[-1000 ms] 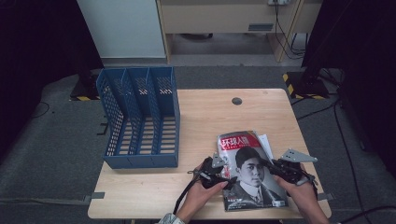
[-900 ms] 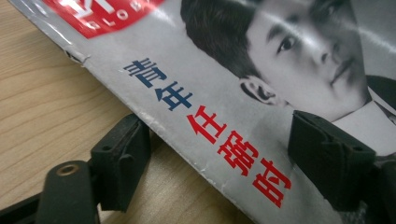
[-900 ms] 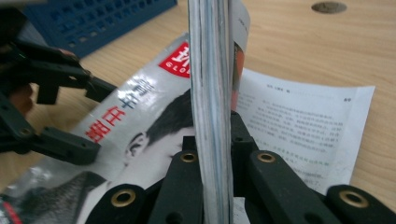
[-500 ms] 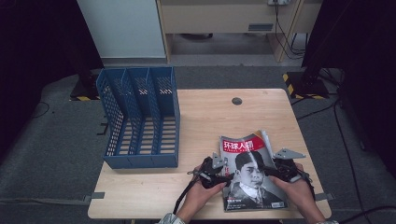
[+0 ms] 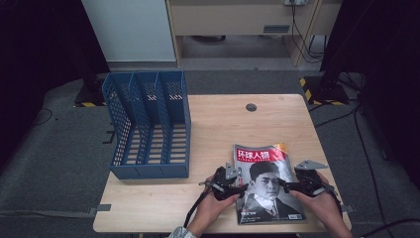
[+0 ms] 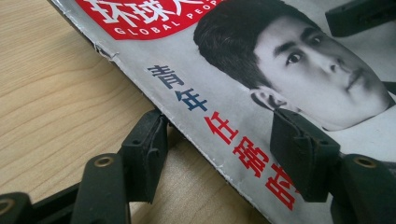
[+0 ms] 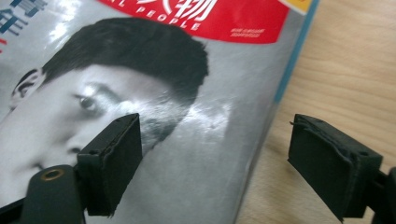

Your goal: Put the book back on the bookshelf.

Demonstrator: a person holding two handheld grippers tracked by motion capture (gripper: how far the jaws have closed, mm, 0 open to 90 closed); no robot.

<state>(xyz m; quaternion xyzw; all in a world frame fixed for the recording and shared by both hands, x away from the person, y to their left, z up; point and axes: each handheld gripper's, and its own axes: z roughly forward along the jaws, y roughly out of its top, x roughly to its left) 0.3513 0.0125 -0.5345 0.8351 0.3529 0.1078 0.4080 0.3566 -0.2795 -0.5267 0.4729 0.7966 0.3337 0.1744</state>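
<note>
On the near right of the table (image 5: 208,124) lies a thin, glossy, floppy magazine (image 5: 267,183), left tongs (image 5: 236,184) and right tongs (image 5: 287,186) both released astride its side edges, jaws just moved; grip the spine.

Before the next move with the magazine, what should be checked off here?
1. Magazine flat on table: ok.
2. Left gripper astride its spine edge, jaws just closing, pads not pressing: ok.
3. Right gripper astride the opposite edge, jaws just opened: ok.
4. Either gripper holding the magazine: not ok.
5. File rack slots free: ok.
6. Pages under the cover aligned: cannot tell.
</note>
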